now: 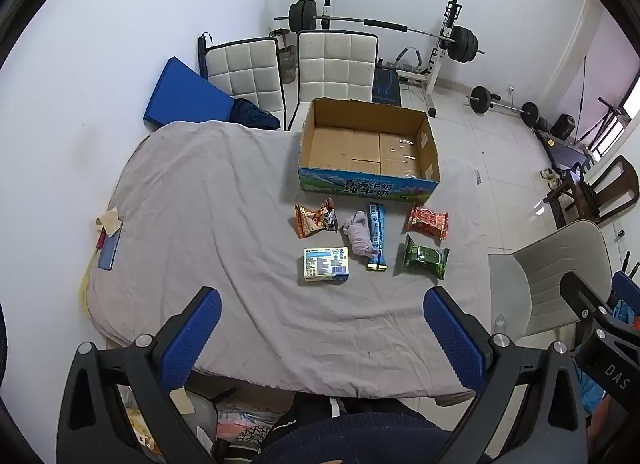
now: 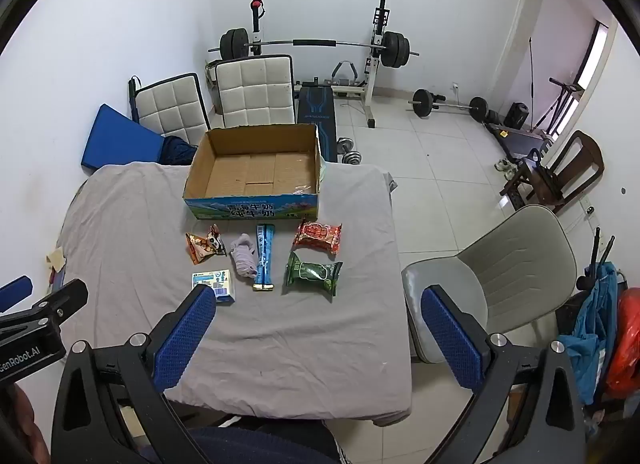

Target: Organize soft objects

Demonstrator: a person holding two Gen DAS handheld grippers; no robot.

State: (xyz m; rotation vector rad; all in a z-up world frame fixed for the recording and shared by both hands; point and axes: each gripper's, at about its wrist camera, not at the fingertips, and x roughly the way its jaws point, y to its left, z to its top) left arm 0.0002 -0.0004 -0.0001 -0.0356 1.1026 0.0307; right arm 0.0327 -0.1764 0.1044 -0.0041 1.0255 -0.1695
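While both hover above the table's (image 1: 208,224) near edge, each hand-held gripper — left (image 1: 322,338), right (image 2: 318,338) — gapes wide, empty.

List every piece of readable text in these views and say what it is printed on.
"青海牛奶 纯牛奶": front wall of the cardboard box.
"DAS": right gripper, seen in the left wrist view.
"enRobot.AI", start cut off: left gripper, seen in the right wrist view.
Print on the snack packets, white carton and blue strip pack: too small to read.
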